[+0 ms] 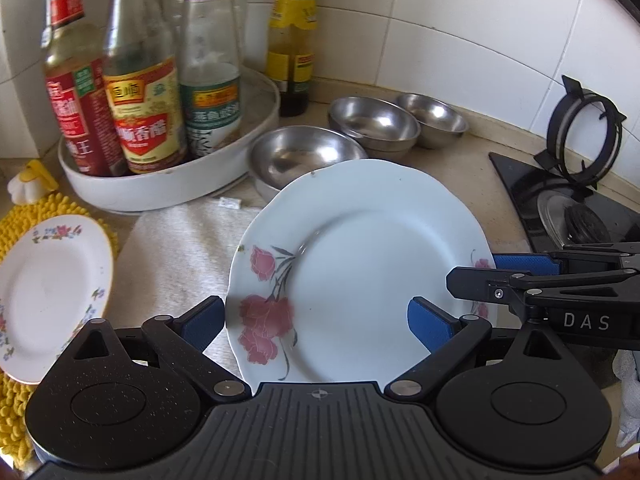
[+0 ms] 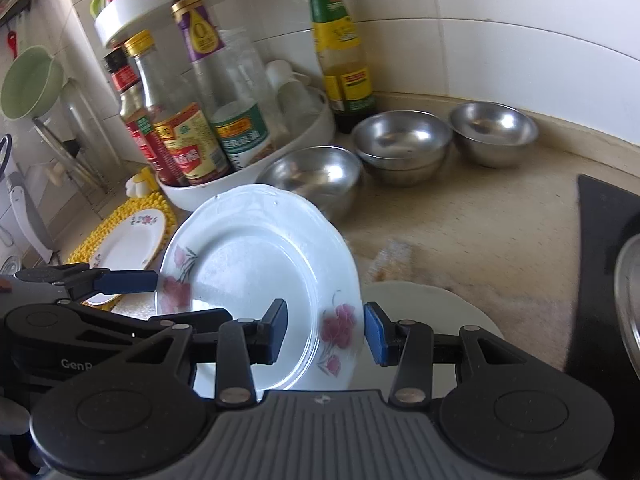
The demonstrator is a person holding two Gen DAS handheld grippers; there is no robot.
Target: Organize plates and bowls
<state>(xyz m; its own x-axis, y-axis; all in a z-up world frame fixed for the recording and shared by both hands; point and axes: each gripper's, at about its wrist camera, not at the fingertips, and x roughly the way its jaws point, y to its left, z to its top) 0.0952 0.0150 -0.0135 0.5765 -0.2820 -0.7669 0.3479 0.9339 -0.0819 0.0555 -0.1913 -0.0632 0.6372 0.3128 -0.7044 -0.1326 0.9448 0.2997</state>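
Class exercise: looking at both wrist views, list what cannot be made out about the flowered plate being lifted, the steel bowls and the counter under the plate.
- Large flowered plate: near rim hidden by the left hand-held gripper body in the left view.
- Nearest steel bowl: front cut off by the plate's rim, both views.
- Pale object under the plate: mostly covered by plate and right hand-held gripper; identity unclear.
- Plate's rim flowers: motion-blurred.

The white flowered ceramic plate (image 1: 360, 264) looks glossy and smooth. The round steel bowls (image 1: 374, 122) are shiny metal. The yellow mat (image 1: 60, 210) is fluffy cloth. The beige stone counter (image 2: 480, 216) looks matt.
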